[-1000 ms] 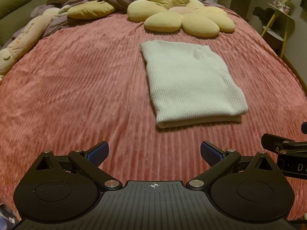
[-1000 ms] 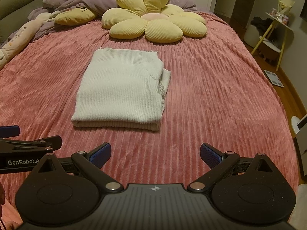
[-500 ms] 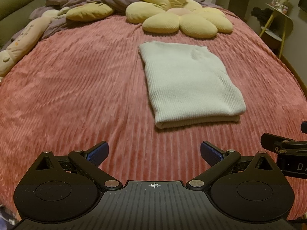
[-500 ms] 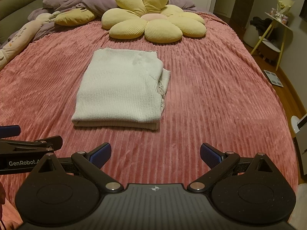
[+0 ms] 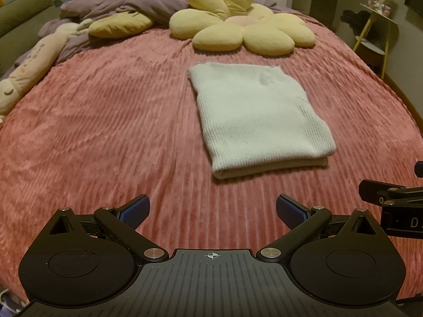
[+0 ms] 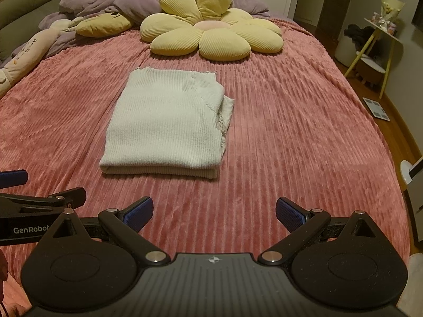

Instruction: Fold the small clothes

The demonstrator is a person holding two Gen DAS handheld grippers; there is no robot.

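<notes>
Cream ribbed knit garment (image 6: 166,124) is laid mid-bed on the pink ribbed bedspread (image 6: 290,137), folded into a rectangle. Left claw (image 5: 211,208) and right claw (image 6: 214,208) are held released, empty, well short of it. Folding judged done; 1 ragged right edge left untidied.

A white ribbed knit (image 5: 257,116) (image 6: 166,121) is lying folded into a flat rectangle on the bed, its thick folded edge facing six o'clock, loose layers showing at three o'clock.
</notes>
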